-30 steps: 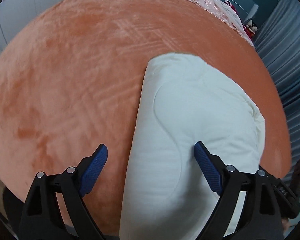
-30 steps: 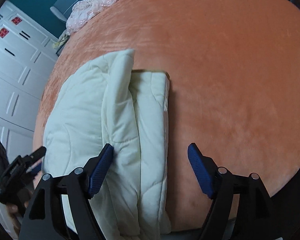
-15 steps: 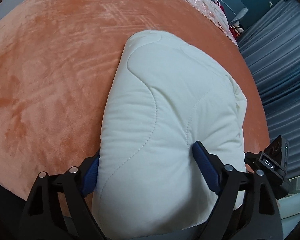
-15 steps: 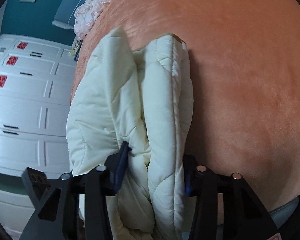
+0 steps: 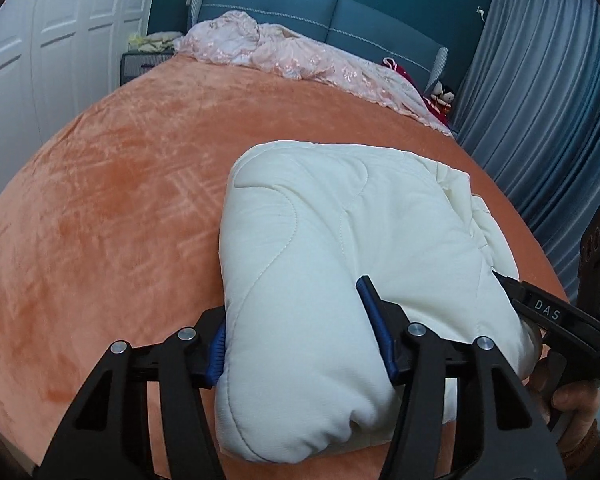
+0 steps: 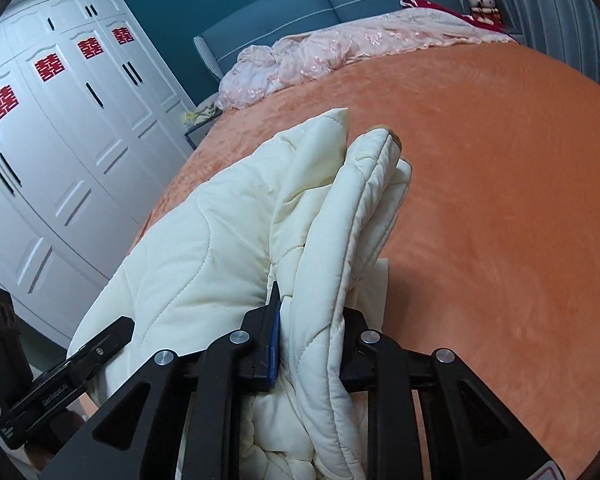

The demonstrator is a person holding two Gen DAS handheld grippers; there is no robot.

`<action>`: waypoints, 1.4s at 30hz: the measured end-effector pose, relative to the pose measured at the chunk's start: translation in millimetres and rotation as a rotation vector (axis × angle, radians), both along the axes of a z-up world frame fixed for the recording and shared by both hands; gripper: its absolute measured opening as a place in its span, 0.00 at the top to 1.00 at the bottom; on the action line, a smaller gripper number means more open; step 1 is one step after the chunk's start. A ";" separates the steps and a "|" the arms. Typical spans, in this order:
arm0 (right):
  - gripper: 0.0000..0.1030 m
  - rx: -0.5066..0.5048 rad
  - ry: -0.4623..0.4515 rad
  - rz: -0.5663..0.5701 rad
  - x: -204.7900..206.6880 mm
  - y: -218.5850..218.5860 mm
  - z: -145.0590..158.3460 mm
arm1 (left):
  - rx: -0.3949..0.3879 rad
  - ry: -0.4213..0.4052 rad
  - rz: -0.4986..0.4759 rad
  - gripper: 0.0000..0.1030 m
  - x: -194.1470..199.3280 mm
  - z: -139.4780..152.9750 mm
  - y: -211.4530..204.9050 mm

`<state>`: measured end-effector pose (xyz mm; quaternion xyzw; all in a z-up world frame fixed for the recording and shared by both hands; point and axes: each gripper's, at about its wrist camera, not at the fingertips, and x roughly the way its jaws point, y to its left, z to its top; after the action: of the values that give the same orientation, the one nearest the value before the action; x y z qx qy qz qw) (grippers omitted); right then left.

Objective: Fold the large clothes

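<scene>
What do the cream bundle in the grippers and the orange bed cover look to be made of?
Cream bundle: likely smooth woven fabric over soft padding; matte, puffy, with curved quilting stitches. Orange bed cover: probably plush fleece or velvet; its short pile shows lighter brushed streaks.

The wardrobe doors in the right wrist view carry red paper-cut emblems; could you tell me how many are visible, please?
4, in a row along the upper door panels: far left, next, then, and the rightmost. More doors beyond the frame's left edge may carry others.
</scene>
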<state>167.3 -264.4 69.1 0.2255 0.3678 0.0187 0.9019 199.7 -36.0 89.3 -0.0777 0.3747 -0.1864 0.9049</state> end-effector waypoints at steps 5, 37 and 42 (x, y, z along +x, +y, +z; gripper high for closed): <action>0.80 -0.023 -0.010 -0.007 63.8 -1.6 -3.5 | 0.035 -0.032 0.013 0.47 62.9 -7.3 -8.2; 0.99 -0.205 0.284 0.094 63.8 49.1 9.2 | 0.222 0.233 0.057 0.46 71.3 2.8 -31.2; 1.00 -0.214 0.371 0.088 64.7 56.3 -27.9 | 0.229 0.354 0.069 0.62 76.9 -43.1 -36.7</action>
<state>232.0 -208.1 41.3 0.1116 0.5368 -0.0228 0.8360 276.6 -72.6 46.2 -0.0186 0.5435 -0.0951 0.8338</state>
